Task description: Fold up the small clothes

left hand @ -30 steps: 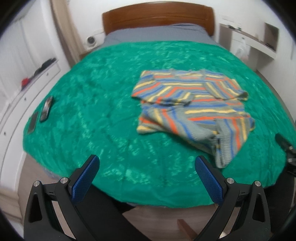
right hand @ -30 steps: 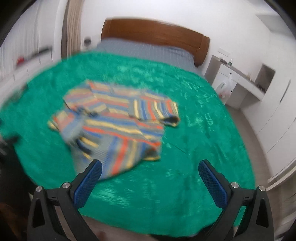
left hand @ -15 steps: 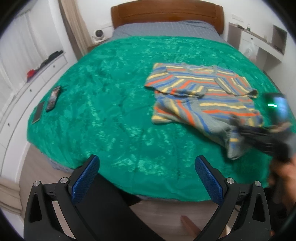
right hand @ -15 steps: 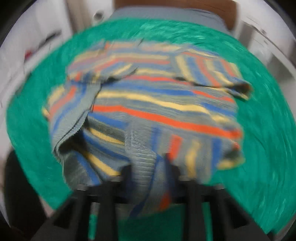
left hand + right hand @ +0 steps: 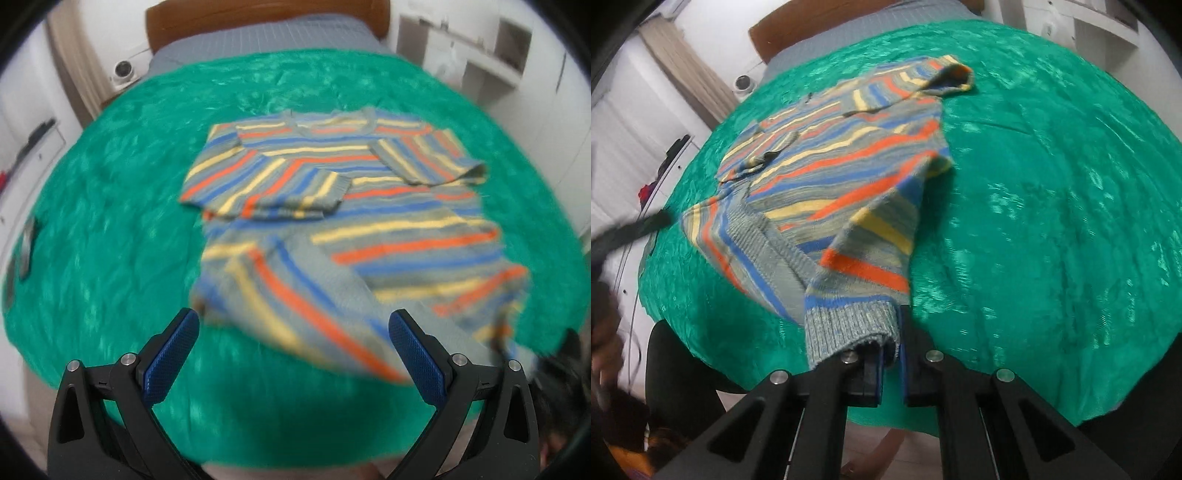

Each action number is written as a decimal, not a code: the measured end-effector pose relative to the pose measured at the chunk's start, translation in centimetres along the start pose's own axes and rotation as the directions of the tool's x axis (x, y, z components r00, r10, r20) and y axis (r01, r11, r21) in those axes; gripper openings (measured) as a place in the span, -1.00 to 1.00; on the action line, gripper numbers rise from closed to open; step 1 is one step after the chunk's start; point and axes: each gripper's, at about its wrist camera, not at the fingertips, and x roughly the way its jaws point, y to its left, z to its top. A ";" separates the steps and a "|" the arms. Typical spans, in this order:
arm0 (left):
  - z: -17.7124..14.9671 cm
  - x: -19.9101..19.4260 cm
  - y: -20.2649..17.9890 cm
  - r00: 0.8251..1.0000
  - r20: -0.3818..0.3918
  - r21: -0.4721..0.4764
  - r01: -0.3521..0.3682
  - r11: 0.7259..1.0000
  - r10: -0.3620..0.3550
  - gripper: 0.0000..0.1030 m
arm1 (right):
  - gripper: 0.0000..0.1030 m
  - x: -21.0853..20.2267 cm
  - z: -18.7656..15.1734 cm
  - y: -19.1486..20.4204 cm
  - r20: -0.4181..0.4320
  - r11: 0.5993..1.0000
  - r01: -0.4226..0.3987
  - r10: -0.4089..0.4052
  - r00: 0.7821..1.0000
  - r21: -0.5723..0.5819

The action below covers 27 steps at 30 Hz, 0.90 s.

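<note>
A knitted sweater (image 5: 332, 206) with grey, blue, orange and yellow stripes lies on the green blanket (image 5: 110, 221), both sleeves folded in over its front. My left gripper (image 5: 295, 350) is open just above the sweater's near left hem, nothing between its blue pads (image 5: 170, 354). In the right wrist view my right gripper (image 5: 890, 354) has its jaws closing on the ribbed hem corner (image 5: 849, 325) of the sweater (image 5: 831, 166), pads pressing on the knit. That corner is lifted off the blanket (image 5: 1052, 184).
The bed has a wooden headboard (image 5: 258, 14) and a grey sheet at the far end. Two flat dark devices (image 5: 26, 243) lie at the blanket's left edge. White shelves (image 5: 480, 55) stand to the right, a white drawer unit to the left. The blanket's front edge is close below both grippers.
My right gripper dropped to the sweater's near right corner and shut on the ribbed hem, lifting it. My left gripper moved in over the sweater's near left hem, still open.
</note>
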 end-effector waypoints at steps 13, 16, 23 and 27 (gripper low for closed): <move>-1.6 4.3 2.5 0.946 -0.096 0.301 0.324 0.897 -0.310 0.45 | -0.87 0.1 -1.0 -2.0 -0.007 0.999 -0.019 0.019 1.000 0.032; -4.8 2.1 2.0 0.931 -0.148 0.477 0.362 0.801 -0.333 -0.48 | -0.86 0.0 -0.9 -2.1 -0.006 0.999 -0.018 0.018 1.000 0.031; -14.0 -2.5 6.2 0.933 -0.291 0.670 0.356 0.651 -0.211 -0.70 | -0.86 0.1 -0.9 -2.6 -0.045 1.000 -0.009 0.010 0.999 0.021; -14.8 -3.2 10.6 0.933 -0.277 0.483 0.340 0.807 -0.228 0.41 | -0.45 0.1 -1.2 -3.6 -0.082 0.999 -0.009 0.012 0.997 0.032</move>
